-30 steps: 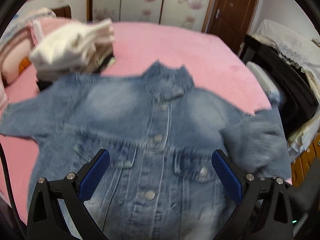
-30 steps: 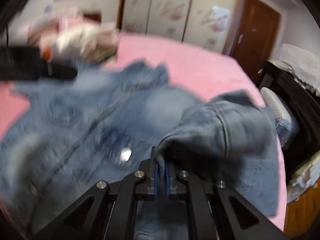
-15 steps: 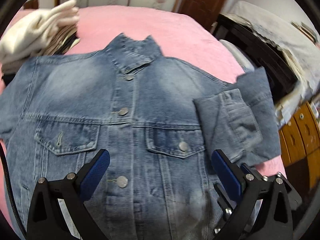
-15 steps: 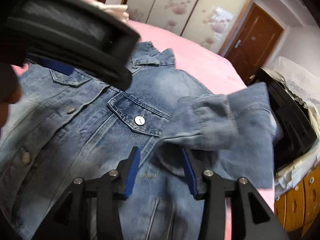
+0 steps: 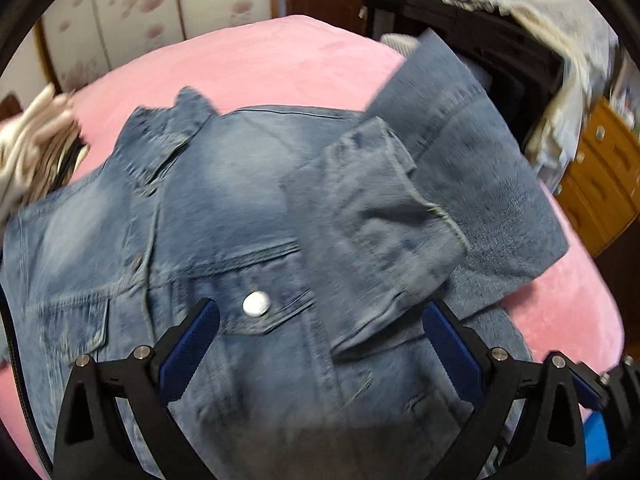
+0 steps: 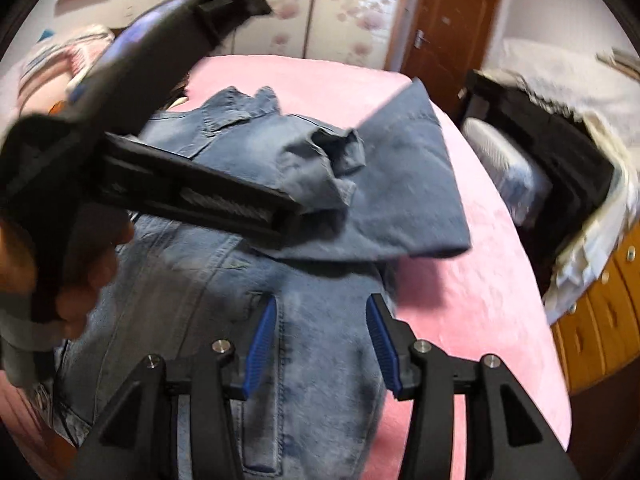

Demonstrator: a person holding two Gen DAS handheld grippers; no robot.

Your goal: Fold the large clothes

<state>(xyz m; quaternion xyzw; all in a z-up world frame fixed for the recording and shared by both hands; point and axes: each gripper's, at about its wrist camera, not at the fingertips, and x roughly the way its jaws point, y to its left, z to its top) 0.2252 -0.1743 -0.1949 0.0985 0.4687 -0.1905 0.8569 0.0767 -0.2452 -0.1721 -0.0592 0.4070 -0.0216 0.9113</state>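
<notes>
A blue denim jacket (image 5: 224, 184) lies face up on the pink bed (image 5: 280, 64), collar toward the wardrobe. Its right sleeve (image 5: 380, 216) is folded back across the chest, cuff near the pocket button (image 5: 256, 303). My left gripper (image 5: 320, 312) hovers open and wide over that cuff and pocket, pressing on nothing. In the right wrist view my right gripper (image 6: 322, 304) stands open above the jacket's side panel (image 6: 320, 360), clear of the folded sleeve (image 6: 400, 184). A hand (image 6: 88, 272) holds the left tool's black body (image 6: 188, 196), which hides much of the jacket's left half.
A pile of folded light clothes (image 5: 28, 148) sits at the bed's far left. Black furniture draped in white cloth (image 5: 520, 60) and wooden drawers (image 5: 600, 184) stand close along the bed's right edge. A wardrobe (image 6: 328, 12) and door (image 6: 444, 28) are behind.
My right gripper let go of the sleeve cuff, opened and drew back; the sleeve now rests folded on the chest. My left gripper swung right and lower, over the cuff.
</notes>
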